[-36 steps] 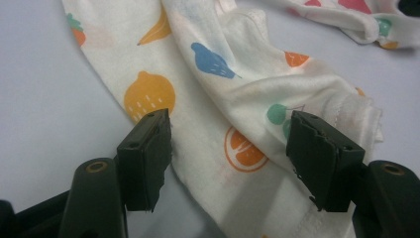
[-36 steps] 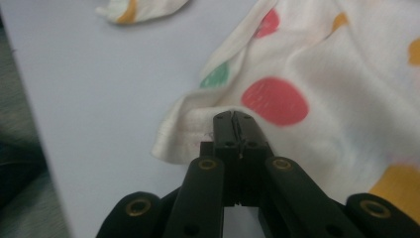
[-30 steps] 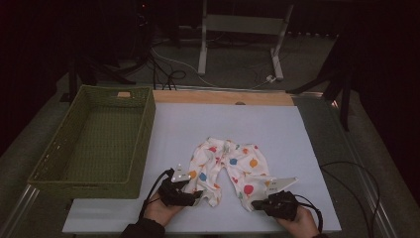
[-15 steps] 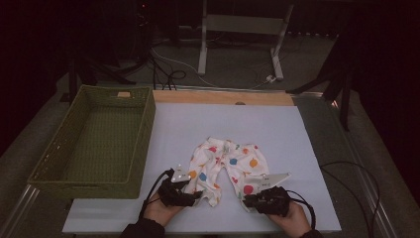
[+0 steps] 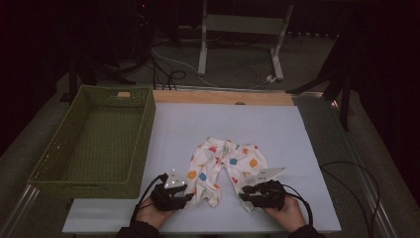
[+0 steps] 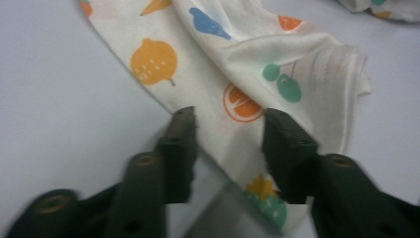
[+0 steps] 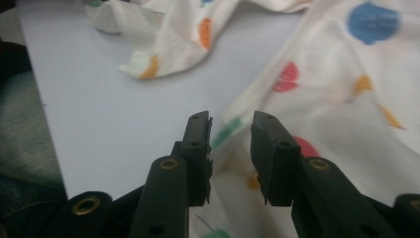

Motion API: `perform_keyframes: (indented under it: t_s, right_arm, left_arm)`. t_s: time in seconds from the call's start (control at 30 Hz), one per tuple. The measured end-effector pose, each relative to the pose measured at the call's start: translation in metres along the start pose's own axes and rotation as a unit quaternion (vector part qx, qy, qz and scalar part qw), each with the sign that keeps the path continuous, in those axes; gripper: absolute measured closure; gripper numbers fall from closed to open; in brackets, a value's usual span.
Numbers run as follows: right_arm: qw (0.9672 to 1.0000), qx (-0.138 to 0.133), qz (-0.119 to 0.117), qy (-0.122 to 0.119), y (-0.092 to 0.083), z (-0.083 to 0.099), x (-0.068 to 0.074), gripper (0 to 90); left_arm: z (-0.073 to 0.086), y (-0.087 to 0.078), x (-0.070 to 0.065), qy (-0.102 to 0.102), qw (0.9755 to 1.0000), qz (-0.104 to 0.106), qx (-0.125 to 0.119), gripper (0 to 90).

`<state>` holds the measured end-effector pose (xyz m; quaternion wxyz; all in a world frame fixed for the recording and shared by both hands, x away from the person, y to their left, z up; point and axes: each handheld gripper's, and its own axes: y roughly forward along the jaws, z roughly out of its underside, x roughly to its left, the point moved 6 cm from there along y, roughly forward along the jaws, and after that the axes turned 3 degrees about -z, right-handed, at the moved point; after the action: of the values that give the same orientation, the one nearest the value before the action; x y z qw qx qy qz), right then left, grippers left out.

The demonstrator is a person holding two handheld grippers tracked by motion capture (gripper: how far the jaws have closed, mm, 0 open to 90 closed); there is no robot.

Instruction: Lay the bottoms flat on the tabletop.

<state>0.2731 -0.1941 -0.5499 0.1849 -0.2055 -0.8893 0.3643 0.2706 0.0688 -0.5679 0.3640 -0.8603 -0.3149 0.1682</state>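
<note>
Small cream baby pants (image 5: 225, 161) with a fruit print lie flat on the white table cover (image 5: 277, 129), legs toward me. My left gripper (image 5: 189, 195) sits at the hem of the left leg. In the left gripper view its jaws (image 6: 229, 124) have just been closing; they stand apart with the cloth (image 6: 237, 54) between them, pads not pressing it. My right gripper (image 5: 243, 196) is at the right leg's end. Its jaws (image 7: 231, 124) have just been opening and show a narrow gap over the edge of the cloth (image 7: 346, 74).
A green woven basket (image 5: 143, 144) stands on the left of the table, close to my left hand. A wooden strip (image 5: 223, 96) runs along the far edge. A black cable (image 5: 346, 168) loops at the right. Metal stand legs (image 5: 203, 44) and cords lie on the floor beyond.
My right hand has slid a little to the left, toward the right leg of the pants, and its jaws have parted. The left hand has kept its place.
</note>
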Motion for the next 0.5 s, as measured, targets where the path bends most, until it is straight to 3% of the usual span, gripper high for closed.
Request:
perform_keyframes:
  t_s: [0.07,0.13,0.17,0.37,0.5]
  right_arm:
    - [1.0,-0.006,0.003,0.003,-0.006,0.002,-0.006,67.7]
    - [0.9999,-0.012,0.011,0.007,-0.01,0.003,-0.01,67.3]
    - [0.9997,-0.014,0.013,0.013,-0.013,0.004,-0.012,67.0]
    - [0.9993,-0.02,0.026,0.019,-0.024,0.008,-0.021,65.8]
    - [0.9989,-0.022,0.028,0.031,-0.028,0.01,-0.024,65.3]
  left_arm:
    - [0.0,0.0,0.0,0.006,0.9999,-0.01,-0.001,73.5]
    - [0.0,0.001,-0.002,0.005,0.9999,0.012,-0.002,83.4]
    - [0.0,0.001,-0.003,0.003,0.9999,0.014,-0.002,89.3]
    - [0.001,-0.002,0.0,0.001,1.0,0.004,0.007,90.0]
    - [0.003,-0.007,0.009,-0.003,0.9997,-0.022,0.012,90.0]
